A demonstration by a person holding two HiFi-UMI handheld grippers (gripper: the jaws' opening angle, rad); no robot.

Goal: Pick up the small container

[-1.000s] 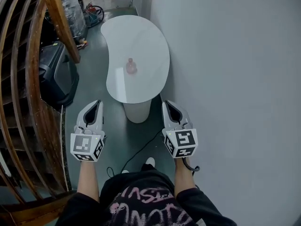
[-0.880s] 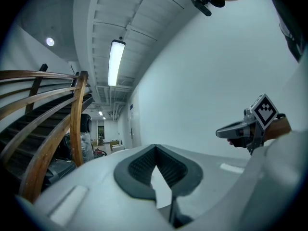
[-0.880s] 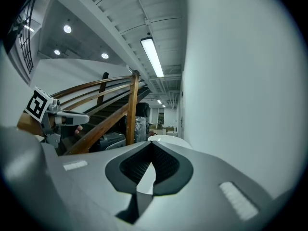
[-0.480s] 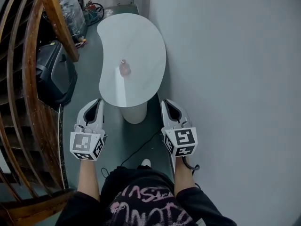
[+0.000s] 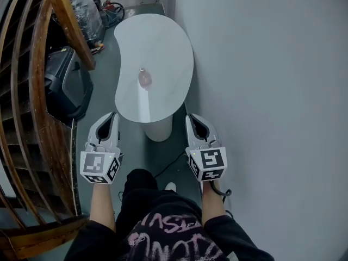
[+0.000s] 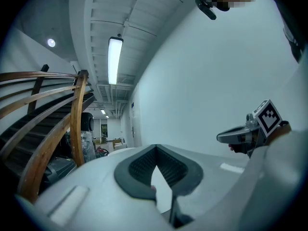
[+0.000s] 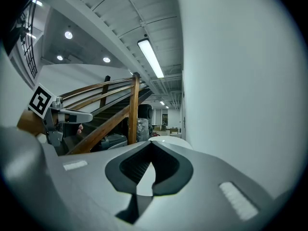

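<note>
A small pinkish container stands upright near the middle of a white kidney-shaped table in the head view. Both grippers hang short of the table's near edge, over the floor. My left gripper is shut and holds nothing; it is left of the table's pedestal. My right gripper is shut and empty too, just right of the pedestal. In the left gripper view the jaws meet at their tips, and the right gripper shows alongside. The right gripper view shows its own closed jaws and the table top beyond.
A grey wall runs close along the right. A curved wooden stair railing and a black machine crowd the left. The white pedestal stands between the grippers, with a cable on the floor. Clutter lies beyond the table.
The table and container have shifted a little in the head view as the person steps, one knee now forward. Both grippers stay shut and side by side.
</note>
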